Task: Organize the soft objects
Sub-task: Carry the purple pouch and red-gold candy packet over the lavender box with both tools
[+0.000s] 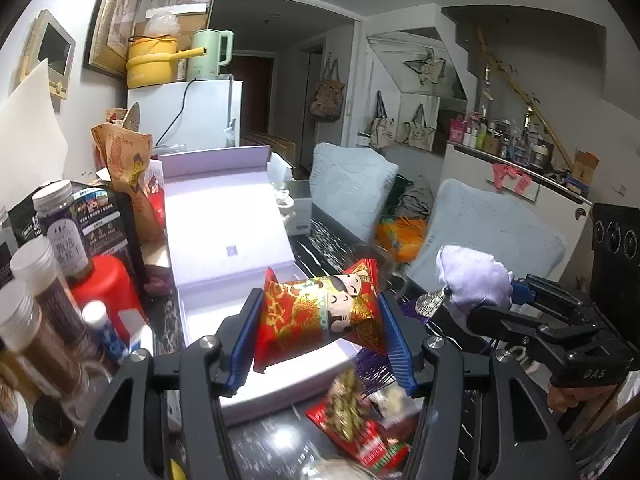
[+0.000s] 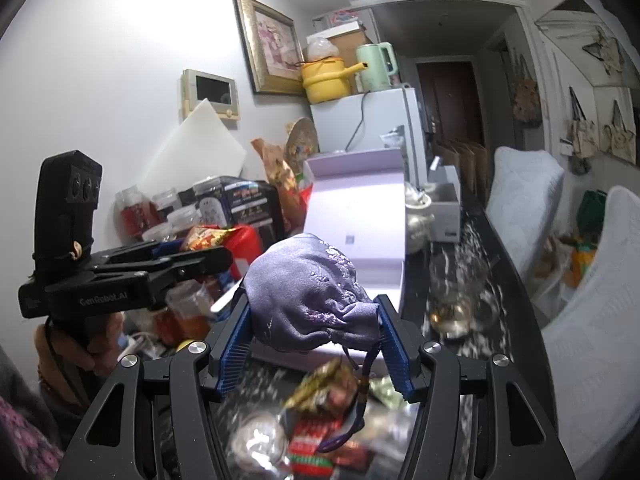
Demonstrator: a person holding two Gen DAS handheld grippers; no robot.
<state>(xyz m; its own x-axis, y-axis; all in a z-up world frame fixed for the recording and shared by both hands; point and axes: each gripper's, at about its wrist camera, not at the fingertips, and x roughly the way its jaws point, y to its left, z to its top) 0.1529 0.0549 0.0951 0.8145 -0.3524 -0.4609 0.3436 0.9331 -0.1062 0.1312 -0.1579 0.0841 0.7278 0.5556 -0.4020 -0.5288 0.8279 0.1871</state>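
1. The surface (image 1: 320,236) is dark with white streaks, crowded along the wall side with jars, packets and boxes; two pale quilted chair backs (image 1: 352,176) stand along its far edge
2. The room has a white wall with a gold-framed picture (image 2: 268,50), a small wall screen (image 2: 212,90) and a white fridge (image 1: 192,112) carrying a yellow pot (image 1: 152,60) and a pale green kettle (image 1: 210,54); tote bags hang on the far wall and a shelf of bottles stands by the stairs
3. Readable writing: "GenRobot.AI" on the side of the left hand-held gripper (image 2: 200,246) in the right wrist view; Chinese characters on a bottle label (image 1: 70,240), too small to read surely
4. An open white box (image 1: 224,216) with its lid raised lies on the surface; the part of its inside that shows is bare
5. A clear glass cup (image 2: 460,296) stands near the surface's edge; its contents are blurred
6. The left hand-held gripper (image 1: 320,316) is closed on a red and gold pouch (image 1: 320,308), lifted above the box's near end
7. The right hand-held gripper (image 2: 314,324) is closed on a purple drawstring pouch (image 2: 308,292), held in the air over the near edge of the box, its cord dangling
8. Red and gold packets (image 1: 356,424) lie blurred on the surface beneath both
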